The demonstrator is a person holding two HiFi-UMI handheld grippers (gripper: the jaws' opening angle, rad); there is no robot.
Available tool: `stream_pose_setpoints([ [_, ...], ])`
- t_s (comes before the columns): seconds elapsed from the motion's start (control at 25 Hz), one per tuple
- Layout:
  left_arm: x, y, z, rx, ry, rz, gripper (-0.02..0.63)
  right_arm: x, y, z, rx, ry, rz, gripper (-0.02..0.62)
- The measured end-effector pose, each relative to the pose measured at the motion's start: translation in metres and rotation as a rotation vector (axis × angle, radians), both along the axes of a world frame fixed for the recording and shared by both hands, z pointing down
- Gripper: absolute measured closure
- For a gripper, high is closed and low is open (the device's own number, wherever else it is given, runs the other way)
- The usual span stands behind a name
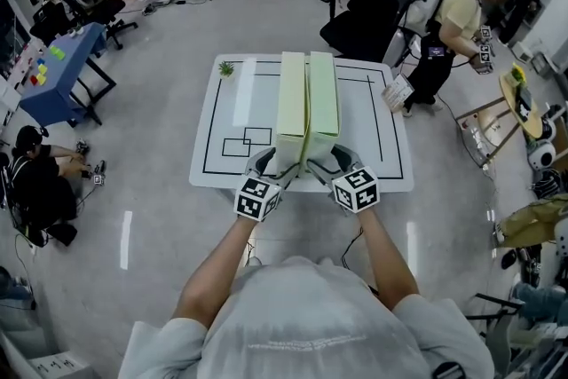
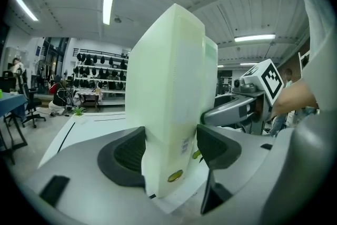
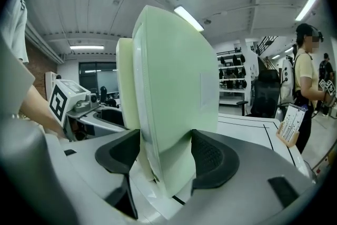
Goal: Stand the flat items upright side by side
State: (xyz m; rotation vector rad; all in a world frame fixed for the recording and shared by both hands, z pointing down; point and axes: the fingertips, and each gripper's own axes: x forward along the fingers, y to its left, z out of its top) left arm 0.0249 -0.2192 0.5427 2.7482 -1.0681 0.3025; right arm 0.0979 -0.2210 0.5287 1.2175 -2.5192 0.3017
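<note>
2 packs: left pack point(image 1: 291, 102) and right pack point(image 1: 323, 98), pale green, stand upright on the table point(image 1: 222, 133), faces touching, side by side near its middle.
Left tongs point(image 2: 171, 151): spread wide, pads against both faces of the left pack, low at its near end.
Right tongs point(image 3: 167, 158): spread wide too, clamped the same way on the right pack.
Stage: looks nearly done; what is left is probably letting go and backing out.
Risk 1, topple: the packs are tall on narrow edges; a pad that drags on release could tip 1 sideways and take its neighbour along.
Risk 2, uneven release: if 1 pair lets go first while the other pushes, the freed pack could slide or lean off.
Risk 3, snag: the 2 tongs sit close together; backing out crooked could catch a near corner and swing a pack out of line.
Risk 4, gap: pulling apart sideways would separate the pair.
</note>
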Motion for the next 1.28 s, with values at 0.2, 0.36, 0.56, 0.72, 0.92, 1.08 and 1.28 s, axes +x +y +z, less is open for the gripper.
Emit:
stream_pose_setpoints([
  [0.2,-0.006,0.0,-0.001,-0.005,-0.007,0.002,0.285,-0.005,0.0,-0.001,0.001,0.018,0.001,0.268],
  [0.36,-0.013,-0.001,-0.003,-0.013,0.009,-0.01,0.281,0.002,0.004,-0.002,0.0,0.037,-0.008,0.267],
  [0.56,-0.036,0.005,-0.011,0.0,0.031,0.005,0.281,0.019,0.015,-0.01,0.016,0.038,-0.003,0.267],
  [0.72,-0.073,0.007,-0.012,0.002,0.056,-0.009,0.32,0.043,0.018,-0.029,0.05,-0.039,0.032,0.268],
  [0.92,-0.128,-0.014,-0.036,0.057,0.021,-0.13,0.5,0.089,0.001,-0.074,0.158,0.042,0.174,0.38],
  [1.08,-0.148,-0.032,-0.08,0.146,-0.055,-0.193,0.572,0.098,-0.011,-0.126,0.249,0.039,0.214,0.532],
  [1.28,-0.133,-0.037,-0.145,0.276,-0.103,-0.132,0.588,0.082,-0.014,-0.171,0.32,0.129,0.181,0.568],
])
